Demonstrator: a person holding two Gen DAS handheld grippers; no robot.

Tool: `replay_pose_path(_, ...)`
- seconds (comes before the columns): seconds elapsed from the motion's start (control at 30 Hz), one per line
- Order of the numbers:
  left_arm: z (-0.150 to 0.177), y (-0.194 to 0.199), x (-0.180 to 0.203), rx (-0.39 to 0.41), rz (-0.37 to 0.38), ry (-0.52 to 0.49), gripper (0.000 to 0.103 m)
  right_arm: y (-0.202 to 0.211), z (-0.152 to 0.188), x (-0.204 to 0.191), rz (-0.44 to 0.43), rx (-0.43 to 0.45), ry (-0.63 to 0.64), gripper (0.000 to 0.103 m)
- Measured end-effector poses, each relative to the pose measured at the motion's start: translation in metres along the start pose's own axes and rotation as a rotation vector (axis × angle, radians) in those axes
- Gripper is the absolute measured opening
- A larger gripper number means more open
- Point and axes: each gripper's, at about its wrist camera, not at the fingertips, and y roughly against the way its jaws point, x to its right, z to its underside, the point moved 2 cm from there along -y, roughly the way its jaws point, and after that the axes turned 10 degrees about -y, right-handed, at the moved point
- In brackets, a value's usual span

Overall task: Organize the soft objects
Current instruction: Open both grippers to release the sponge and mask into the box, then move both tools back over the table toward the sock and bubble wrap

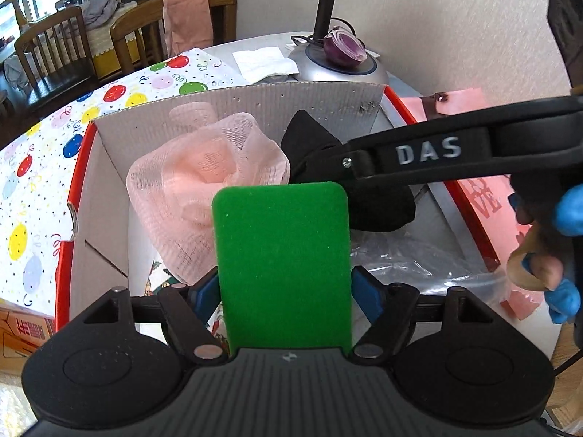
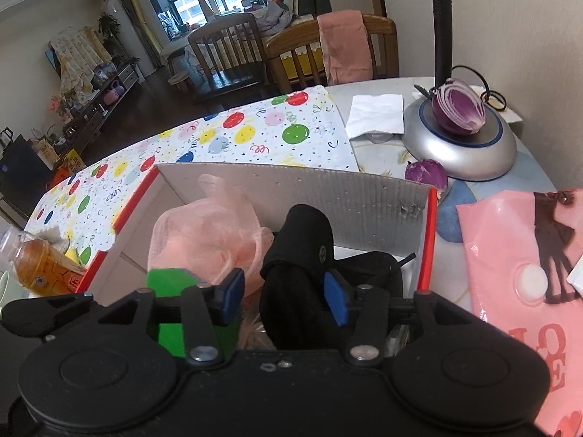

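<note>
Left wrist view: the left gripper [image 1: 284, 291] is holding a green sponge [image 1: 282, 262] upright, its blue fingers [image 1: 366, 300] pressing on the sponge's two sides, above the open cardboard box [image 1: 255, 105].
Right wrist view: the right gripper [image 2: 284, 293] is reaching into the same box [image 2: 328, 189], with a black sock [image 2: 302, 273] sitting between its blue fingers [image 2: 337, 300]; the fingers are standing apart and I cannot tell whether they are gripping the sock.
Pink mesh puff [image 1: 207, 182]: lying inside the box at 10 o'clock from the sponge, touching the sock [image 1: 364, 204] at its 3 o'clock side.
Sponge from the right wrist: showing at 9 o'clock of the right gripper, low in the box [image 2: 165, 280].
Balloon-print cloth [image 2: 237, 134]: spreading over the counter at 11 o'clock beyond the box.
Lamp base [image 2: 459, 149]: standing at 1 o'clock, carrying a cut red onion [image 2: 459, 111]; a smaller onion piece [image 2: 426, 174] is lying just beside it.
Pink bag [image 2: 510, 273]: lying on the counter at 3 o'clock of the box.
Bottle [image 2: 40, 266]: lying at 9 o'clock outside the box.
</note>
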Motion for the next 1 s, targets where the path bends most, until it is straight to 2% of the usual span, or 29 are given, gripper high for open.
replay_pose_path(0.17,0.007,0.009,-0.002,0.037,0.011,0.016,0.077,0.015,0.004,-0.005,-0.003,0.02,0.019,0.056)
replay_pose_path(0.23,0.009,0.014,-0.004,0.057,0.001,0.021,0.078,0.021,0.005,-0.006,-0.007,0.023,0.023,0.062)
replay_pose_path(0.57,0.022,0.048,-0.016,0.143,0.005,0.054,0.08,0.06,0.012,-0.019,-0.03,0.075,0.056,0.07)
replay_pose_path(0.83,0.037,0.09,-0.038,0.212,-0.012,0.122,0.08,0.095,0.022,-0.051,-0.076,0.134,0.123,0.078)
replay_pose_path(1.0,0.052,0.116,-0.06,0.246,-0.018,0.167,0.08,0.106,0.032,-0.074,-0.111,0.139,0.147,0.081)
